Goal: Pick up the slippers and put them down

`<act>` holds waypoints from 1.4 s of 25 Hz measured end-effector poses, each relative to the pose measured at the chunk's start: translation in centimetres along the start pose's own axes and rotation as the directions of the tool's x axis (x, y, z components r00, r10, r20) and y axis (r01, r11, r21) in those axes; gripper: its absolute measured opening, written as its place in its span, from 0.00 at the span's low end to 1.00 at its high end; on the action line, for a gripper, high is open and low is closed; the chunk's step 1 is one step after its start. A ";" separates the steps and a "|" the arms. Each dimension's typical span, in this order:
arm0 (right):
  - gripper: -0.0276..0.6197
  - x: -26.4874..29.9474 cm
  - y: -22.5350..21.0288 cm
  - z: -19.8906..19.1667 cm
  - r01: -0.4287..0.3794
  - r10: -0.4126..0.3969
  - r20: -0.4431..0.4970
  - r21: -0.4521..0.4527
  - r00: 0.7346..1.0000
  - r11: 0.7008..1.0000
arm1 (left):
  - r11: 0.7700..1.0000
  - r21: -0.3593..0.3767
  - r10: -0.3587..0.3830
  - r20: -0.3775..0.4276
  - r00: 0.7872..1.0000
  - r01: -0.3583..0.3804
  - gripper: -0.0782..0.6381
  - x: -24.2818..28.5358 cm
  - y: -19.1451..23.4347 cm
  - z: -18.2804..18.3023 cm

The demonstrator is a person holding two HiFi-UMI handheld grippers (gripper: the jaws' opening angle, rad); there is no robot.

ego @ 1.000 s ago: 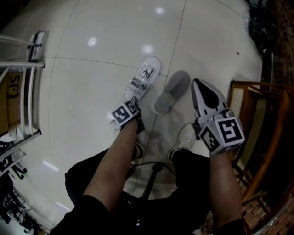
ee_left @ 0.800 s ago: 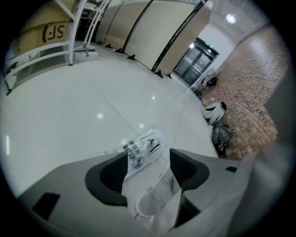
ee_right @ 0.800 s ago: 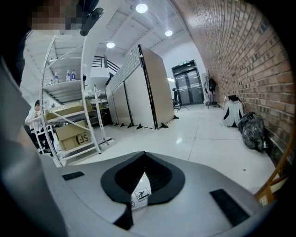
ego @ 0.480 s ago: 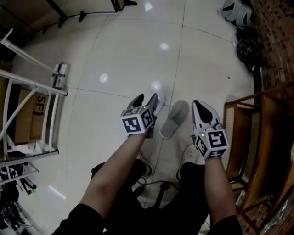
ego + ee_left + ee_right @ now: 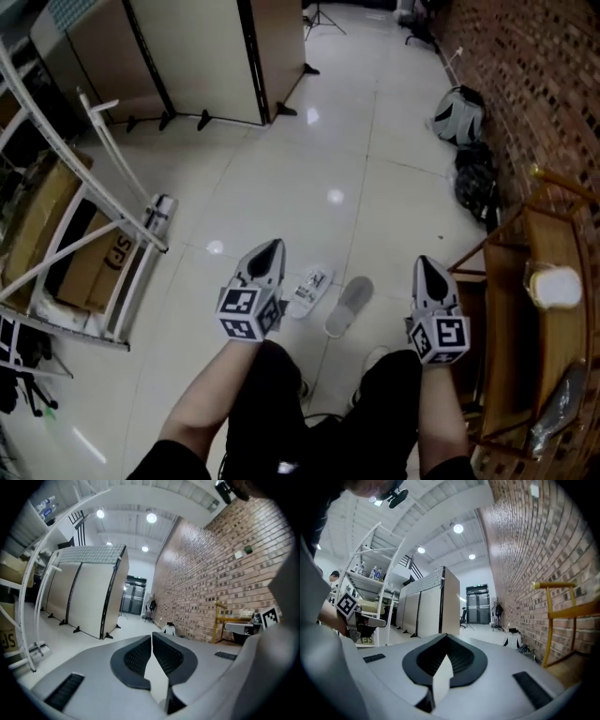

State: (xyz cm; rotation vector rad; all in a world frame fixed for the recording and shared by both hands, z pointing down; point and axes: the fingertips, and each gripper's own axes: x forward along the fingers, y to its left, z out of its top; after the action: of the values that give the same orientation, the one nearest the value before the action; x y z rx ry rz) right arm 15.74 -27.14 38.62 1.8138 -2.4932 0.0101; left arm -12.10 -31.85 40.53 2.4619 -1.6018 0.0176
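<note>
A: Left gripper [image 5: 268,247]: jaws were clenched, pads met edge to edge, nothing between them. Its own view looked out level across the room, with the brick wall [image 5: 220,573] on the right.

B: Right gripper [image 5: 427,266]?

A: Same reading. Jaws were closed on themselves and empty. Both grippers were held high over the tiled floor [image 5: 281,169], well apart from each other, tips pointing away from the person.

B: Where were the slippers?

A: On the floor, both of them. In the head view they lay in the gap between the two grippers. The white slipper [image 5: 308,292] was on the left with a printed face up. The grey slipper [image 5: 348,305] lay just beside it on the right. Could not tell whether the two touched. Neither gripper was in contact with either one.

B: Surroundings?

A: A white metal rack [image 5: 157,214] stood at the left, with a cardboard box [image 5: 94,272] under it. Beige partition panels [image 5: 197,56] stood at the far end. A pale backpack [image 5: 458,114] and a dark bag [image 5: 475,180] sat along the brick wall. Wooden furniture [image 5: 525,272] stood at the right edge; its kind was not clear.
</note>
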 end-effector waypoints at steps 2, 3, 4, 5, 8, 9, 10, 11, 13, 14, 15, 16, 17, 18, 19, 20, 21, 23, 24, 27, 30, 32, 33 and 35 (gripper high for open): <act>0.06 -2.9 0.3 2.3 0.008 -0.007 0.048 -0.020 0.999 1.000 | 1.000 0.022 -0.021 0.071 0.997 0.020 0.11 -3.1 -1.5 2.5; 0.06 -4.3 0.6 3.0 0.015 -0.013 0.062 -0.026 0.998 1.000 | 0.999 0.041 -0.035 0.100 0.994 0.031 0.11 -4.7 -2.2 3.4; 0.06 -5.8 0.9 3.6 0.022 -0.020 0.070 -0.030 0.997 0.999 | 0.997 0.063 -0.052 0.125 0.991 0.045 0.11 -6.3 -2.8 3.9; 0.06 -7.2 1.2 4.1 0.028 -0.026 0.078 -0.030 0.997 0.999 | 0.995 0.085 -0.070 0.145 0.987 0.058 0.11 -7.9 -3.4 4.3; 0.06 -10.9 2.0 5.4 0.038 -0.036 0.117 -0.018 0.992 0.999 | 0.992 0.089 -0.102 0.178 0.979 0.087 0.11 -12.2 -5.3 5.4; 0.06 -11.9 2.3 5.8 0.041 -0.039 0.131 -0.012 0.991 0.999 | 0.992 0.082 -0.108 0.192 0.975 0.094 0.11 -13.4 -5.6 5.6; 0.06 -12.7 2.6 6.1 0.045 -0.044 0.143 -0.005 0.989 0.999 | 0.992 0.081 -0.114 0.208 0.971 0.099 0.11 -14.3 -5.6 5.6; 0.06 -13.4 2.9 6.3 0.050 -0.050 0.152 0.002 0.987 0.999 | 0.991 0.083 -0.117 0.224 0.968 0.101 0.11 -15.1 -5.6 5.6; 0.06 -14.5 3.7 6.5 0.051 -0.052 0.169 0.014 0.984 0.999 | 0.993 0.076 -0.110 0.235 0.966 0.095 0.11 -16.5 -5.8 5.6; 0.06 -14.9 4.2 6.5 0.047 -0.049 0.179 0.016 0.983 0.999 | 0.993 0.072 -0.104 0.234 0.967 0.090 0.11 -17.1 -6.0 5.5; 0.06 -15.4 4.7 6.4 0.044 -0.046 0.187 0.014 0.981 0.999 | 0.994 0.071 -0.099 0.231 0.968 0.085 0.11 -17.7 -6.1 5.3; 0.06 -15.8 5.1 6.2 0.042 -0.043 0.191 0.008 0.981 0.999 | 0.994 0.073 -0.097 0.228 0.969 0.082 0.11 -18.2 -6.3 4.9; 0.06 -16.1 5.6 6.0 0.040 -0.040 0.190 0.001 0.981 0.999 | 0.994 0.077 -0.096 0.225 0.970 0.080 0.11 -18.8 -6.5 4.3; 0.06 -16.3 5.9 5.6 0.037 -0.035 0.186 -0.005 0.982 0.999 | 0.994 0.080 -0.095 0.223 0.970 0.078 0.11 -19.2 -6.7 3.7; 0.05 -16.4 6.2 5.3 0.033 -0.031 0.181 -0.009 0.983 0.999 | 0.994 0.082 -0.093 0.220 0.971 0.076 0.11 -19.6 -6.7 3.1; 0.05 -16.6 6.4 5.1 0.032 -0.029 0.178 -0.010 0.984 0.999 | 0.994 0.085 -0.091 0.217 0.972 0.074 0.11 -19.9 -6.7 2.5; 0.05 -16.8 6.6 5.0 0.034 -0.032 0.175 -0.009 0.984 0.999 | 0.993 0.090 -0.090 0.213 0.973 0.073 0.11 -20.2 -6.6 2.1; 0.05 -17.1 6.8 4.9 0.051 -0.051 0.169 0.004 0.984 0.999 | 0.992 0.106 -0.096 0.211 0.973 0.074 0.11 -20.3 -6.8 2.3; 0.05 -17.2 6.8 4.8 0.058 -0.059 0.168 0.010 0.984 0.998 | 0.991 0.112 -0.100 0.214 0.972 0.077 0.11 -20.4 -6.9 2.6; 0.05 -17.2 7.1 4.5 0.056 -0.055 0.158 0.001 0.986 0.998 | 0.989 0.121 -0.106 0.229 0.968 0.079 0.11 -20.5 -6.7 2.9; 0.05 -16.8 7.4 3.8 0.035 -0.032 0.148 -0.019 0.988 0.999 | 0.988 0.132 -0.101 0.214 0.972 0.074 0.11 -20.6 -6.6 2.4; 0.05 -16.9 7.4 3.7 0.041 -0.038 0.139 -0.013 0.990 0.999 | 0.989 0.132 -0.099 0.198 0.975 0.074 0.11 -20.7 -6.4 1.7; 0.05 -17.0 7.5 3.7 0.046 -0.044 0.135 -0.008 0.990 0.999 | 0.988 0.131 -0.100 0.192 0.976 0.076 0.11 -20.7 -6.2 1.4; 0.05 -16.9 7.6 3.5 0.051 -0.050 0.131 -0.003 0.990 0.999 | 0.988 0.136 -0.102 0.185 0.977 0.077 0.11 -20.8 -5.8 1.0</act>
State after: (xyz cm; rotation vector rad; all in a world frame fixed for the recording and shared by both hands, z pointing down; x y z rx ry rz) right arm 13.51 -8.83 34.44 1.9344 -2.5276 -0.1231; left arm -15.51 -10.99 36.10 2.7058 -1.6073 -0.1386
